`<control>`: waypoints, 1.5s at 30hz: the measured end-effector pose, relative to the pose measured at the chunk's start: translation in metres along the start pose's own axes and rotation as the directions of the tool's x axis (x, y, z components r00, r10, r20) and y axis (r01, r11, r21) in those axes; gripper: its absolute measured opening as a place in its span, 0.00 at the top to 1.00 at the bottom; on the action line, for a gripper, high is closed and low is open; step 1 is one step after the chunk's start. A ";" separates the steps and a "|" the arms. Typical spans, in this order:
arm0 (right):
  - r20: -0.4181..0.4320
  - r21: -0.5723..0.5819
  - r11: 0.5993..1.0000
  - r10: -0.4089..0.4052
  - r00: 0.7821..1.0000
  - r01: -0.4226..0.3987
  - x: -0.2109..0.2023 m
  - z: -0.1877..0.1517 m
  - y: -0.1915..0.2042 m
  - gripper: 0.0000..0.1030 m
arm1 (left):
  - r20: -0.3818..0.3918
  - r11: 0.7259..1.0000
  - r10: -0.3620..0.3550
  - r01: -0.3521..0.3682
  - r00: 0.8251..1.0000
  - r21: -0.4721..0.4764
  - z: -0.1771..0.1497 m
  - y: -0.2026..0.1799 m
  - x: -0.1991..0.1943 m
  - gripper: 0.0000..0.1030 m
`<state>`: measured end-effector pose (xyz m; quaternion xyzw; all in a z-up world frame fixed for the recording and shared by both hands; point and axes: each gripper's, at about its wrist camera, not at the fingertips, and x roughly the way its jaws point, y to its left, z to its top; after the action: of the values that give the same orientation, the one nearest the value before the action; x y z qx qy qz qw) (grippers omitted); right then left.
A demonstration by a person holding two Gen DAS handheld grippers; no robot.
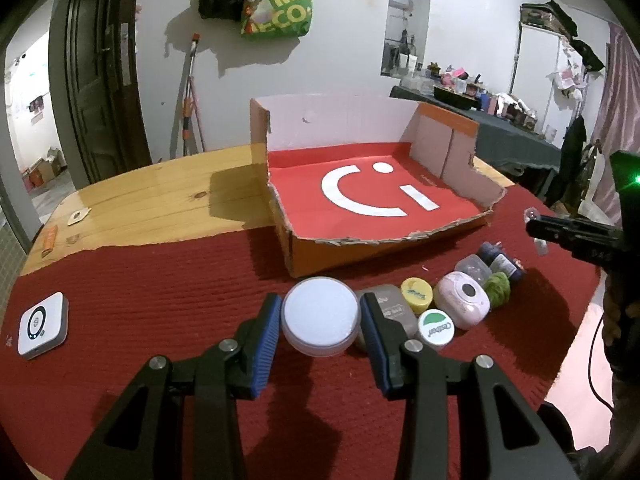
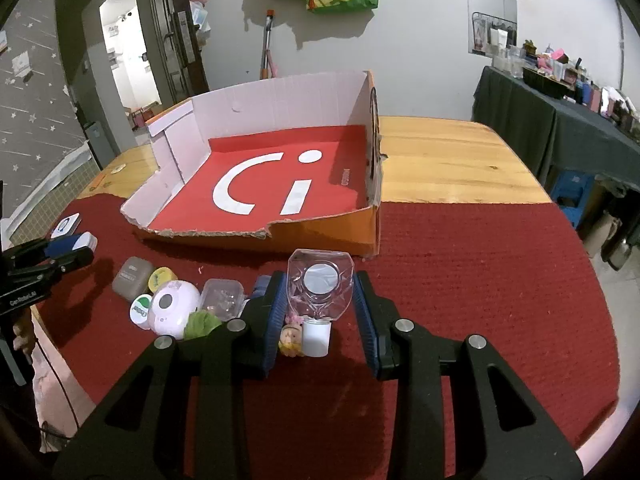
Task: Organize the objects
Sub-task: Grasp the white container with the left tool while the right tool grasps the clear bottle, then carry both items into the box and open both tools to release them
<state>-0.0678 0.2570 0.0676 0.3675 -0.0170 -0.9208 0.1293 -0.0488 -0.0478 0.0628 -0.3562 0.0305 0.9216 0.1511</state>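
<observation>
The left claw brackets a round white jar, its blue pads right at the jar's sides, though whether they actually press on it cannot be told; the jar sits on the red cloth of the desk, just in front of the torn cardboard box. The right claw is spread around a clear faceted bottle with a white cap, the left pad against the bottle and a gap showing at the right one; this bottle also lies just in front of the box. To the right of the white jar, still in front of the box, huddle a grey case, a yellow-lidded pot, a green-and-white lid, a pink round gadget and a small clear tub. A white square device lies well to the left of the box on the cloth.
</observation>
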 end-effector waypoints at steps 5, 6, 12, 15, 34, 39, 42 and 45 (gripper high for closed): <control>-0.001 0.010 1.000 0.004 1.000 -0.004 -0.002 0.000 -0.002 0.69 | -0.001 1.000 0.002 -0.002 1.000 -0.010 0.002 0.001 -0.002 0.59; 0.004 0.010 1.000 0.005 1.000 -0.005 -0.004 0.001 -0.003 0.69 | 0.003 1.000 -0.002 0.002 1.000 -0.012 0.004 0.002 -0.003 0.59; 0.025 0.009 1.000 0.012 1.000 -0.012 -0.010 0.012 -0.003 0.69 | 0.034 1.000 -0.014 0.014 0.999 -0.015 0.019 0.001 -0.013 0.59; 0.038 0.002 1.000 0.018 0.999 -0.018 -0.013 0.023 -0.003 0.69 | 0.051 1.000 -0.022 0.023 0.998 -0.013 0.032 -0.002 -0.016 0.59; -0.170 -0.139 0.987 0.053 0.984 -0.077 0.070 0.091 0.008 0.69 | -0.153 0.995 -0.065 0.075 0.986 0.060 0.094 -0.023 0.078 0.59; -0.254 -0.177 0.982 0.021 0.967 -0.068 0.096 0.086 0.004 0.69 | -0.213 0.992 -0.060 0.083 0.975 0.100 0.089 -0.023 0.099 0.59; -0.291 -0.208 0.975 0.021 0.956 -0.084 0.103 0.084 0.007 0.69 | -0.240 0.988 -0.060 0.093 0.969 0.126 0.087 -0.023 0.108 0.59; -0.327 -0.234 0.967 0.022 0.945 -0.103 0.110 0.084 0.012 0.69 | -0.262 0.984 -0.064 0.104 0.963 0.142 0.086 -0.023 0.116 0.59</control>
<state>-0.1989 0.2128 0.0559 0.4932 0.1076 -0.8387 0.2046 -0.1782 0.0180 0.0508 -0.4605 0.1059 0.8554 0.2123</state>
